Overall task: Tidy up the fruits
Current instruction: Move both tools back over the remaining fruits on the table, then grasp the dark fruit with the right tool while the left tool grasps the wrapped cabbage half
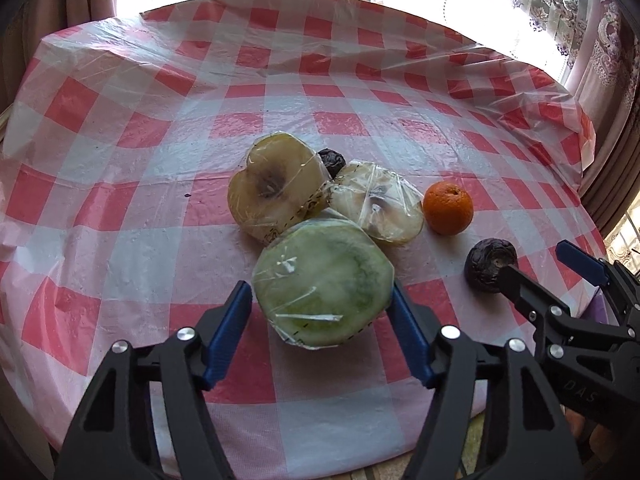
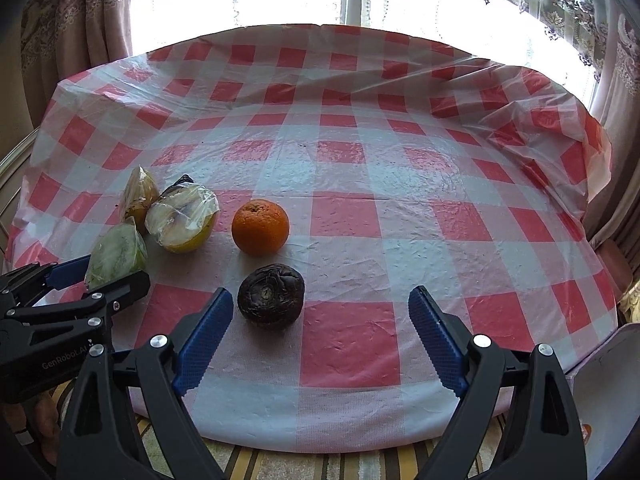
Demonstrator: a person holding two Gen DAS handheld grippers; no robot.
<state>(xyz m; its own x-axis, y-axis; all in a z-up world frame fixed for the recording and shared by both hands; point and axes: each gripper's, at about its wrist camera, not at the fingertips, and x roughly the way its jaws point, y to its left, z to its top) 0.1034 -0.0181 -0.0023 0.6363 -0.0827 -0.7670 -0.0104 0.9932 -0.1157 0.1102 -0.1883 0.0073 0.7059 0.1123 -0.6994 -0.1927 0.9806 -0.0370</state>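
My main worry was the plastic film on the green fruit half (image 1: 323,283): it looked slick and loose, so I judged the fruit could slide out or rotate if I lifted before the grip was firm. It also leaned against the two other wrapped halves, the yellow one (image 1: 276,192) and the paler one (image 1: 378,204), so pulling it away carelessly might have rolled them across the checked surface (image 1: 120,140). A small dark fruit (image 1: 332,162) sat half hidden behind that cluster.

The left gripper (image 1: 320,300) stood about half open around the green half. Its right blue pad touched the fruit's edge, while the left pad sat just beside it with a sliver of gap, so I would not have called it a hold yet.

The right gripper (image 2: 320,308) was spread wide and held nothing. A wrinkled dark fruit (image 2: 271,295) lay on the surface between its fingers, near the left one and well apart from the right. The orange (image 2: 260,227) sat just beyond, free of both grippers.
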